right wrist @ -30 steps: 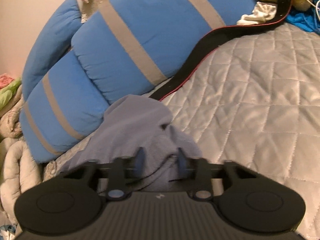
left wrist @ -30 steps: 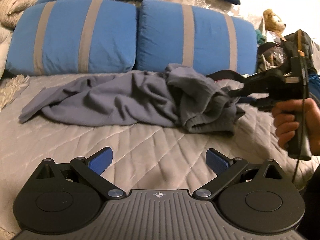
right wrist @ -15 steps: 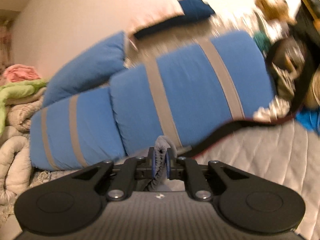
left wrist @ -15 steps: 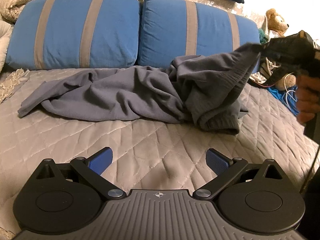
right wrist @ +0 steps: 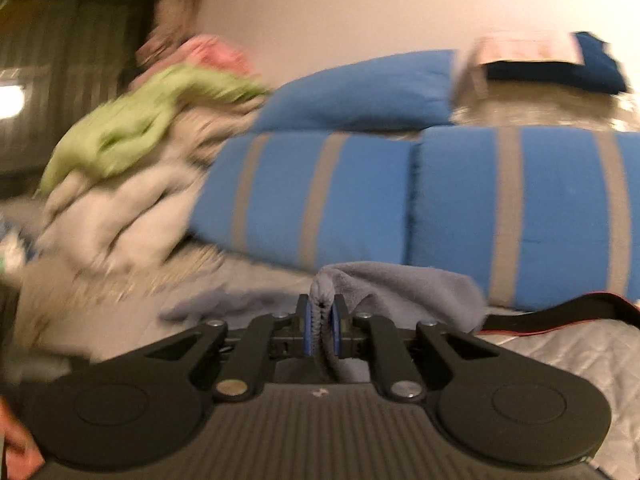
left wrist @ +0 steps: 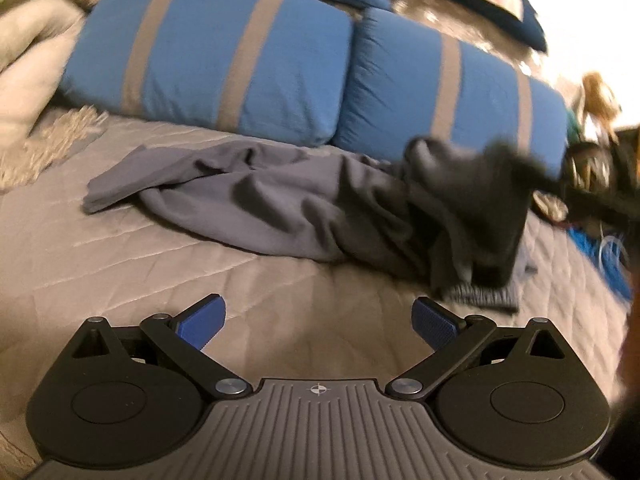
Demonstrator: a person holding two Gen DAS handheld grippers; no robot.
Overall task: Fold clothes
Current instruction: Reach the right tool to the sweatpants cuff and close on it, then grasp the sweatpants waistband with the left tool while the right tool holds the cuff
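Note:
A crumpled grey garment [left wrist: 288, 208] lies across the quilted bed, in front of the blue pillows. Its right end [left wrist: 480, 184] is lifted off the bed and blurred. My left gripper [left wrist: 318, 320] is open and empty, low over the bedspread in front of the garment. My right gripper [right wrist: 322, 330] is shut on a ribbed edge of the grey garment [right wrist: 384, 284], whose fabric bunches just beyond the blue pads. In the left wrist view the right gripper is a dark blur at the far right edge.
Two blue pillows with grey stripes [left wrist: 224, 52] [left wrist: 448, 92] stand behind the garment. A pile of bedding with a green cloth [right wrist: 140, 120] sits at the left. A black strap [right wrist: 560, 312] lies on the quilt. A teddy bear [left wrist: 598, 92] and blue cord [left wrist: 596, 248] are at the right.
My right gripper closed on the garment's edge and lifted it, then swung leftward. The left gripper stayed open and its view shifted to the right and closer.

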